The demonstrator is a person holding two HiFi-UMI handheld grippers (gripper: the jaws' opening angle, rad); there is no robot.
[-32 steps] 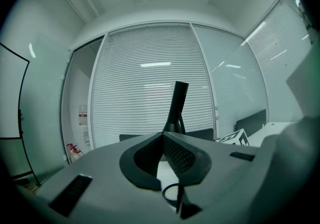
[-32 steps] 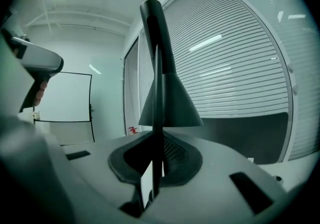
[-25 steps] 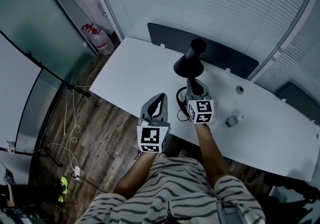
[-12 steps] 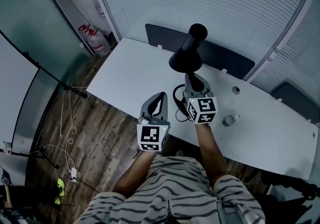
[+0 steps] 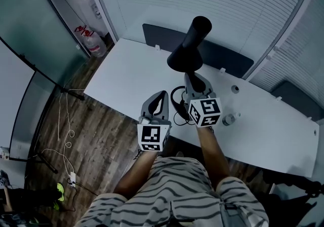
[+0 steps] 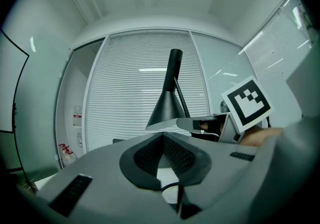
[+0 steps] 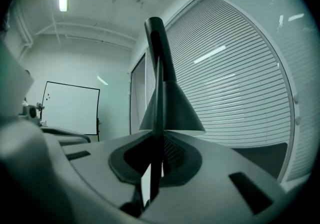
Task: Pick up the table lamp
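The table lamp is black, with a cone shade and a tube-shaped top, and it hangs above the white table. My right gripper is shut on the lamp's thin stem, just below the shade. From the left gripper view, the lamp stands ahead with the right gripper beside it. My left gripper hovers at the table's near edge, left of the lamp. Its jaws meet at the tips and hold nothing. A black cable loops under the lamp.
A small cylinder lies on the table right of my right hand, with a round fitting behind it. A dark panel runs along the table's far edge. Water bottles stand on the floor at left, and cords trail over the wood.
The right gripper has risen with the lamp in it, so the lamp is higher over the table than before. The left gripper has stayed where it was.
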